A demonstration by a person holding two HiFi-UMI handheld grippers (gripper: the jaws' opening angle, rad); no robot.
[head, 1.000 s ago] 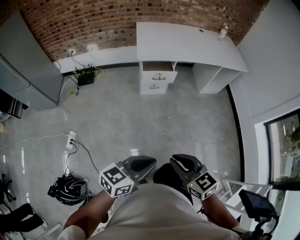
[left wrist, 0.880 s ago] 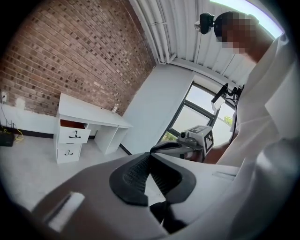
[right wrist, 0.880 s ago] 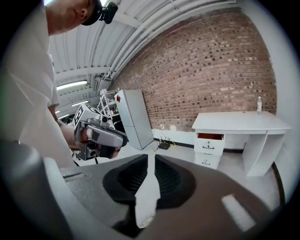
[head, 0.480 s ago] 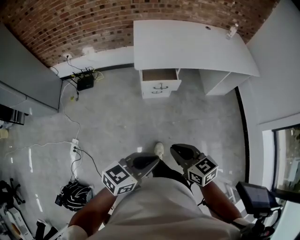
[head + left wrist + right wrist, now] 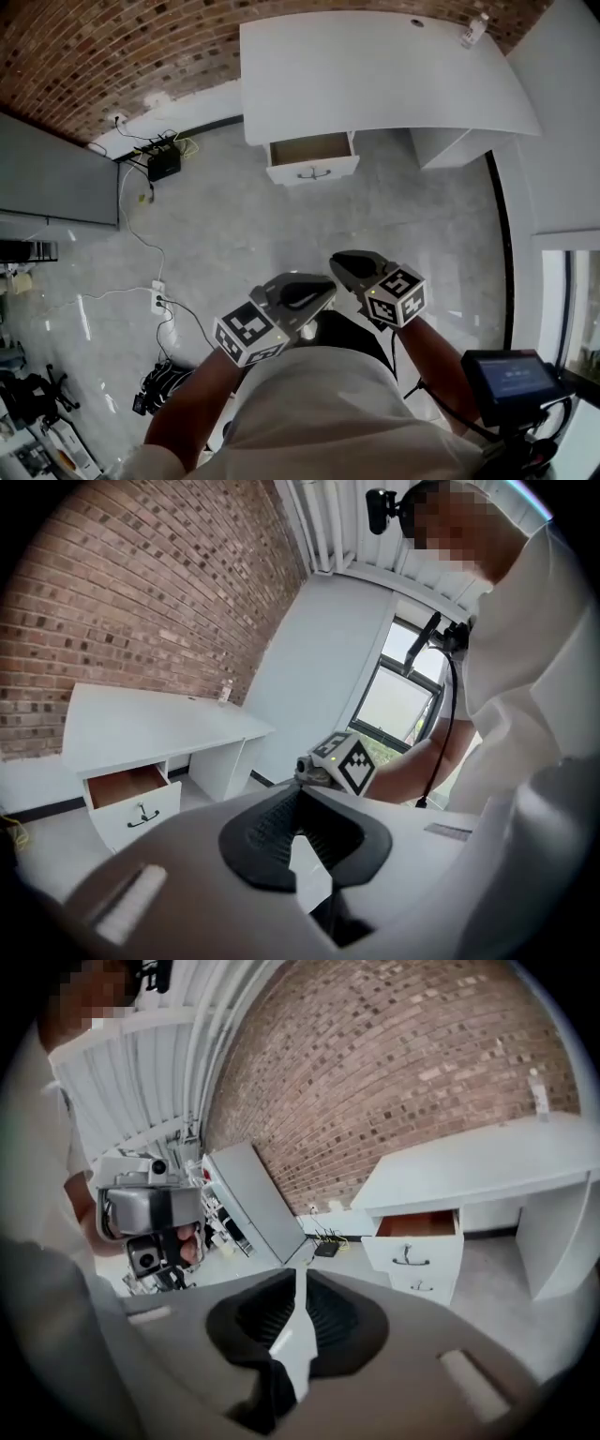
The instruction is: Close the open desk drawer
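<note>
- Against the brick wall [image 5: 112, 47], the head view shows me the white counter [image 5: 375, 66]. Its top drawer [image 5: 311, 148] is pulled out, with the brown inside showing and the handle front facing my way.
- Same view: the left tongs [image 5: 305, 292] and right tongs [image 5: 354, 267] sit low and close to the body, near each other. Both are well apart from the drawer across the grey floor [image 5: 281, 225].
- A small bottle [image 5: 473, 30] stands at the counter's far right corner. A black box [image 5: 163, 163] with cables lies on the floor by the wall, left of the counter.
- Left gripper view: I read the left tongs as closed, pads meeting at the tips with nothing between them. The open drawer shows far off at the left, under the counter top. The right tongs' marker cube [image 5: 352, 758] sits just past the tips, with a window [image 5: 403, 705] behind it.
- Right gripper view: the right tongs are closed too, with only a thin sliver of light between the pads, and they hold nothing. The open drawer is off to the right, above a second drawer [image 5: 420, 1285] that is closed. At the left edge a hand [image 5: 190, 1241] holds the left tongs, and a grey cabinet [image 5: 248, 1199] stands behind.
</note>
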